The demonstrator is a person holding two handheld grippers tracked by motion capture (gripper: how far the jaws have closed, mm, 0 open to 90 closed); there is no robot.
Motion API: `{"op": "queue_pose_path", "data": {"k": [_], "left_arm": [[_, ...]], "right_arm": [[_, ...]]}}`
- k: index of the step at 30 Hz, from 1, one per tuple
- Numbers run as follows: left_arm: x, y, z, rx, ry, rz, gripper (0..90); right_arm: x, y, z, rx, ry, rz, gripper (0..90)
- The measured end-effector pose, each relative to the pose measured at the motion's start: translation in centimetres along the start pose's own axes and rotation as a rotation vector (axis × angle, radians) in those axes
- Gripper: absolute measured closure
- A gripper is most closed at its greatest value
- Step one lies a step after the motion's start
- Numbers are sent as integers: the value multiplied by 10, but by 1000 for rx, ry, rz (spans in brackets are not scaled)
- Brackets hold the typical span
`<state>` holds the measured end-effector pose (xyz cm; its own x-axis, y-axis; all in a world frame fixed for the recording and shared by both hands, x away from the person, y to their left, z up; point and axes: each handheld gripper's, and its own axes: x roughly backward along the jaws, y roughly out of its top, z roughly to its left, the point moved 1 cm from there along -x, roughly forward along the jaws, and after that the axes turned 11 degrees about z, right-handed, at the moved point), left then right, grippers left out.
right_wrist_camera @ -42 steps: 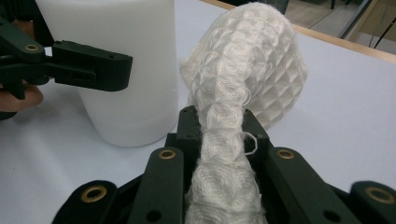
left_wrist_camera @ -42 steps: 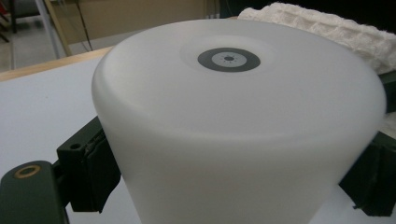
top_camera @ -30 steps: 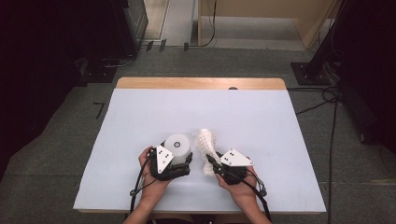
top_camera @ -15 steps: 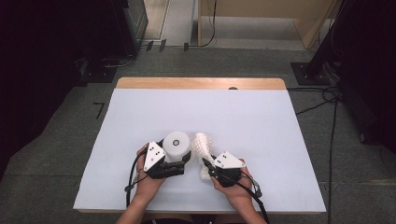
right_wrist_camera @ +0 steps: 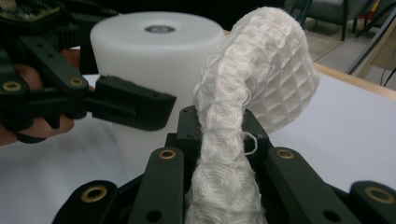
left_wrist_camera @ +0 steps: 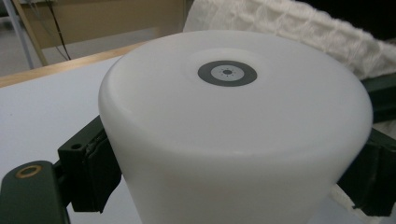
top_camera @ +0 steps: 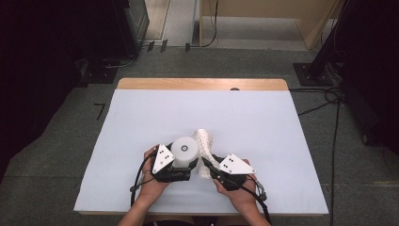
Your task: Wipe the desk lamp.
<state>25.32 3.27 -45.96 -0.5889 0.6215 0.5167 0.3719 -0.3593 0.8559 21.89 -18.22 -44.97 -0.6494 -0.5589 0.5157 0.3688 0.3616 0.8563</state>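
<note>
1. Right gripper [top_camera: 210, 167], at the near table edge: jaws clamped on a white mesh sleeve [right_wrist_camera: 243, 116] that arches up and away.
2. Left gripper [top_camera: 183, 165]: jaws closed on the sides of a white cylinder [top_camera: 184, 149], upright, just beside the sleeve.
3. White table cover [top_camera: 141, 117]; beyond it, a wooden edge [top_camera: 197, 84].

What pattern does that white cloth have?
The white cloth has a raised waffle-like grid of small squares, clearest in the right gripper view.
</note>
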Motion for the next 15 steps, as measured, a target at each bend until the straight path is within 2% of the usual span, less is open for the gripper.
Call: {"op": "queue_pose_path", "data": {"k": [3,5,8,12,15], "left_arm": [[2,1,0,-3,-1,-6,88],[3,2,1,10,-2,-12,88],[6,3,4,22,0,-25,88],[7,4,4,17,6,-39,88],[5,2,3,2,11,-43,88]], "right_arm": [[1,0,0,8,-1,-11,754],[-3,-2,1,11,3,7,753],[-14,-10,4,7,6,64,753],[-24,-16,5,-6,19,122,753],[-25,-16,5,-8,17,132,752]]}}
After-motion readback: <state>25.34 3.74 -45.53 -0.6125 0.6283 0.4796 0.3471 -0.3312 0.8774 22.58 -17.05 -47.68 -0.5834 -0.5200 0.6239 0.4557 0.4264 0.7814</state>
